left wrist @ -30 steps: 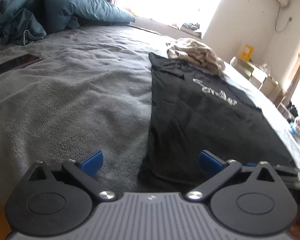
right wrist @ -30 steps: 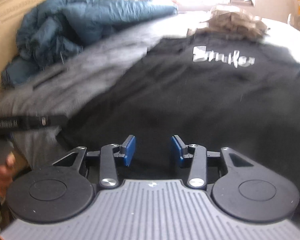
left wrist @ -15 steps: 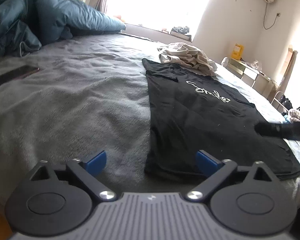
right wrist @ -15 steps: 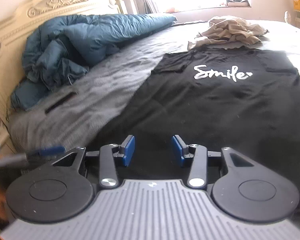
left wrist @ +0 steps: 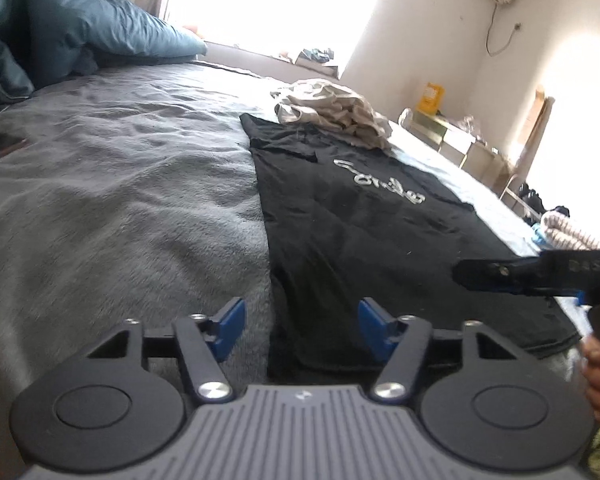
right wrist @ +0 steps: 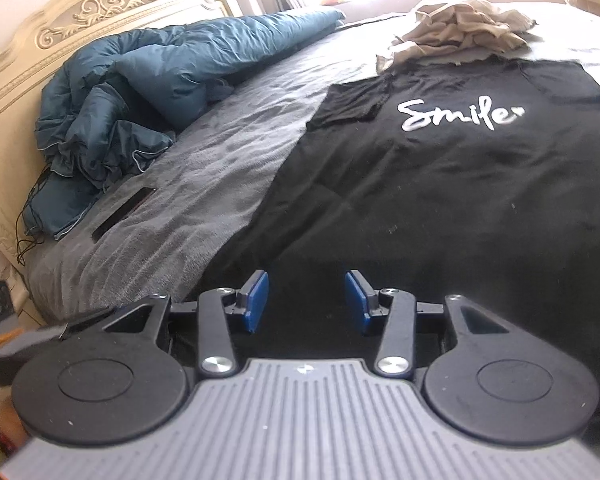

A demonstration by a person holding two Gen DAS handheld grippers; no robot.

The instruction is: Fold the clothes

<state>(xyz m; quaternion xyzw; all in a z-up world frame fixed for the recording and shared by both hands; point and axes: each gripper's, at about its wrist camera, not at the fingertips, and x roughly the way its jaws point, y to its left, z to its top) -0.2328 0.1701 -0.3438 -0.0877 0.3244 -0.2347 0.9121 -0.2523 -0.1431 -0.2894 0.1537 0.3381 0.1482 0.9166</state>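
While the grey blanket [left wrist: 112, 200] lies bare to my left, the black T-shirt [left wrist: 372, 236] lies flat; my left gripper [left wrist: 302, 330] is closing astride its near-left hem corner, my right gripper [right wrist: 306, 300] unclenched above the hem.

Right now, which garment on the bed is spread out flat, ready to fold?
The black T-shirt with white "Smile" lettering lies flat; the beige garment beyond its collar is a crumpled heap.
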